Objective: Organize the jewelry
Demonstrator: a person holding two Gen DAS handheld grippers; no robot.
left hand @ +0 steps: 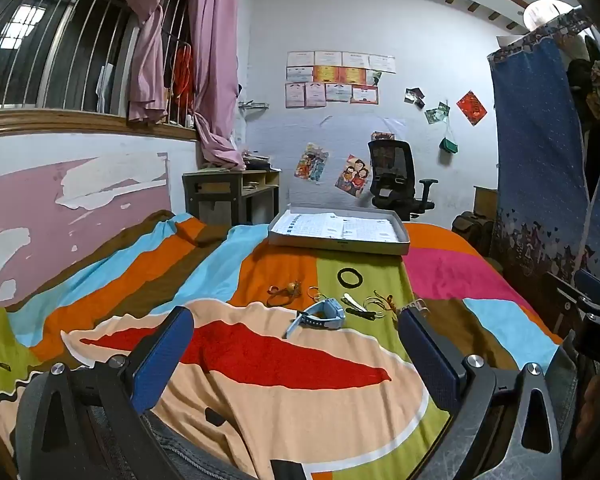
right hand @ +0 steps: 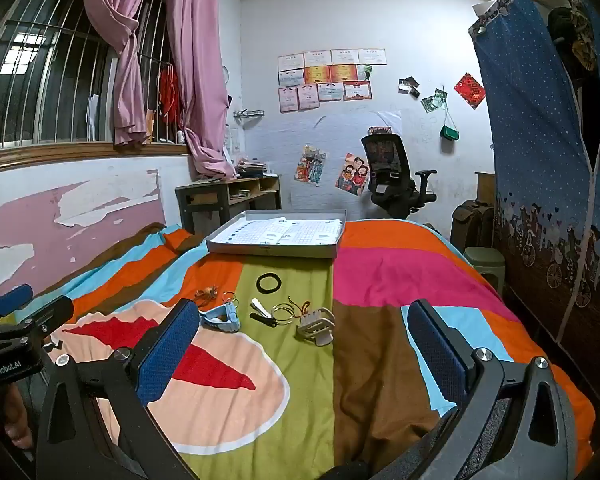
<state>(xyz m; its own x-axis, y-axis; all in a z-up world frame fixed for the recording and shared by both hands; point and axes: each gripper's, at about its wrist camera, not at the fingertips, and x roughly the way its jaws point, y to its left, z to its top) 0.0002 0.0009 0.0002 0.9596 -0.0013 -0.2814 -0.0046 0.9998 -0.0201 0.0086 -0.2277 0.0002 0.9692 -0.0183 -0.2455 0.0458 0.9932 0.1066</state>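
Observation:
Jewelry lies in a loose row on the striped bedspread: a light-blue watch (left hand: 323, 313) (right hand: 223, 317), a black hair tie (left hand: 349, 278) (right hand: 269, 282), a brown cord with an orange bead (left hand: 285, 294) (right hand: 206, 293), small rings (left hand: 313, 291) (right hand: 230, 297), black and white hair clips (left hand: 356, 306) (right hand: 263, 312), thin bangles (left hand: 377, 304) (right hand: 285, 313) and a cream claw clip (right hand: 316, 326). A shallow grey box lid (left hand: 338, 245) (right hand: 272, 250) sits beyond them. My left gripper (left hand: 296, 320) is open, short of the watch. My right gripper (right hand: 304, 316) is open, short of the claw clip.
A desk (right hand: 228, 196) stands by the barred window with pink curtains, and an office chair (right hand: 396, 176) is against the far wall. A blue fabric wardrobe (right hand: 548, 160) and a green stool (right hand: 485, 262) flank the bed's right side. Peeling wall borders the left.

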